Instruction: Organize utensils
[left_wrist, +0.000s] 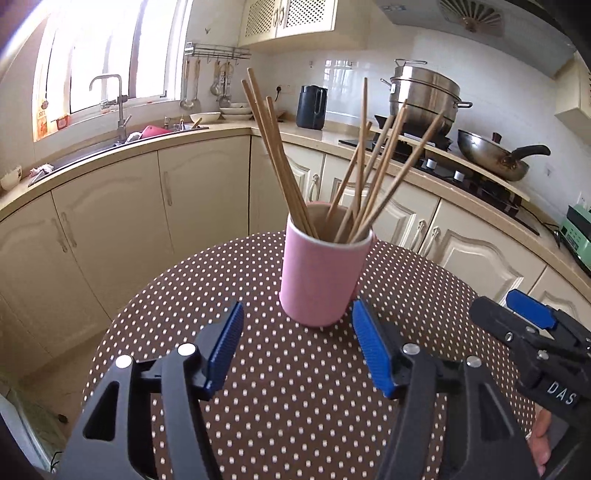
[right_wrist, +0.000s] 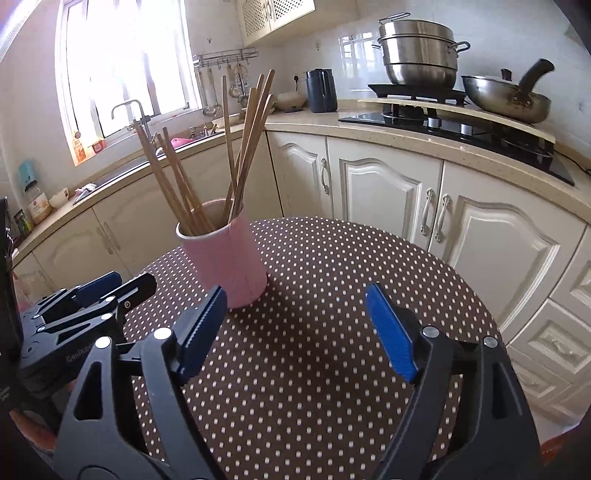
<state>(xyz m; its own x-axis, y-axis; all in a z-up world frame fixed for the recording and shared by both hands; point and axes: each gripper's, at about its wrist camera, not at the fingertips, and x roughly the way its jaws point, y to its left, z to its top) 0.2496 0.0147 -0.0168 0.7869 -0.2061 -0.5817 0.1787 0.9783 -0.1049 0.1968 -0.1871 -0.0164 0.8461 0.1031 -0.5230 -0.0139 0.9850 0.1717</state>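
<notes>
A pink cup (left_wrist: 319, 275) stands upright on a round table with a brown polka-dot cloth (left_wrist: 295, 387). Several wooden chopsticks (left_wrist: 280, 162) stand in it, fanned out to left and right. My left gripper (left_wrist: 297, 325) is open and empty just in front of the cup, its blue pads (left_wrist: 371, 345) apart from it. In the right wrist view the cup (right_wrist: 229, 258) with its chopsticks (right_wrist: 243, 147) is ahead to the left. My right gripper (right_wrist: 295, 314) is open and empty over the cloth (right_wrist: 332, 295), right of the cup. It also shows in the left wrist view (left_wrist: 532, 317) at the right edge.
Cream kitchen cabinets (right_wrist: 388, 192) curve around behind the table. On the counter are a sink with a tap (left_wrist: 118, 107), a dark kettle (left_wrist: 312, 107), a steel steamer pot (right_wrist: 419, 53) and a wok (right_wrist: 506, 98) on a black hob (right_wrist: 461, 129).
</notes>
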